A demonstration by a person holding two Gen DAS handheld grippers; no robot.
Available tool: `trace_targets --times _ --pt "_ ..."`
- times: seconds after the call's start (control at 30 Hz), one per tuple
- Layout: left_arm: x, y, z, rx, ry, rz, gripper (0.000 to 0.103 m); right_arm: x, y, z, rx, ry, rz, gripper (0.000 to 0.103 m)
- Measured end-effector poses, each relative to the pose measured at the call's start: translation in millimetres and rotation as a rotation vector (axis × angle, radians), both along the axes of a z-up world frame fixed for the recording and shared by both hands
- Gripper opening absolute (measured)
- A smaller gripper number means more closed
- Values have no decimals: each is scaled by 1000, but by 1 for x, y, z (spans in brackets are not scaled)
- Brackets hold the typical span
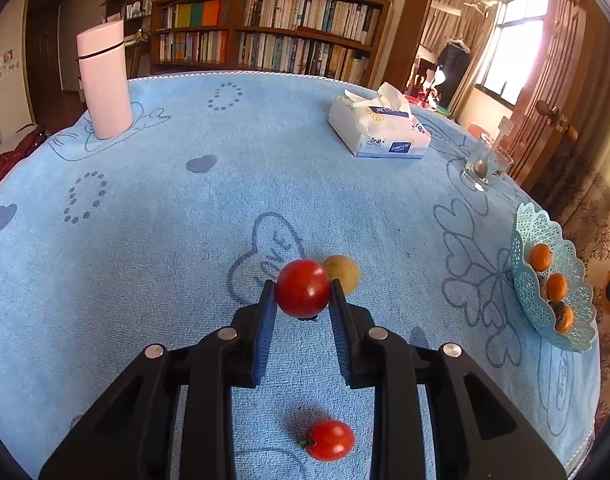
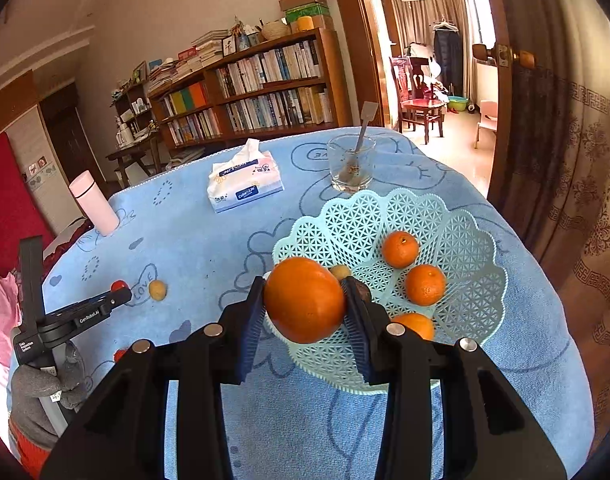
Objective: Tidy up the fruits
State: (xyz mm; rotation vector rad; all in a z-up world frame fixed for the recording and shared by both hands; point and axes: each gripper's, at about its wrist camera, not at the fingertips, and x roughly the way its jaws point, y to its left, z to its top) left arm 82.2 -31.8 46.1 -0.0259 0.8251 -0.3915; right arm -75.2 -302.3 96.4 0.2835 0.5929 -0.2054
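A: On our left, the left gripper (image 1: pixel 303 294) has its blue pads pressed on both sides of a red tomato (image 1: pixel 303 289), held clear above the blue towel (image 1: pixel 153 240).

B: We also see a yellowish round fruit (image 1: pixel 343 275) just behind that tomato, lying on the towel, and a second tomato (image 1: pixel 329 440) on the towel below the gripper's fingers.

A: And our right side?

B: The right gripper (image 2: pixel 305 308) is clamped on a big orange (image 2: pixel 304 300), held over the near-left rim of the pale green basket (image 2: pixel 477 280).

A: In the basket we count three small oranges (image 2: pixel 400 249), one partly hidden behind a finger, plus a small yellowish fruit (image 2: pixel 340 271) peeking out behind the big orange. Something dark sits beside it; we cannot tell what.

B: Farther back on the towel stand a tissue pack (image 2: pixel 245 186), a glass (image 2: pixel 351 164) with a spoon in it, and a pink bottle (image 2: pixel 95 204) at the left edge.
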Motion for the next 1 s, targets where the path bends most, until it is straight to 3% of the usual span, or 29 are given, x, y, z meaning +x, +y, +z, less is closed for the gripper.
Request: trace_targets --times 0.5,0.6,1.0 --pt "-12 -12 8 24 -13 -8 27 -33 -74 -22 46 44 -205 41" --pt "-19 -16 12 37 -22 -13 27 -38 -80 -21 60 24 -216 46" --pt "-49 -74 38 42 -62 -128 27 -66 -93 -22 43 -66 -274 49"
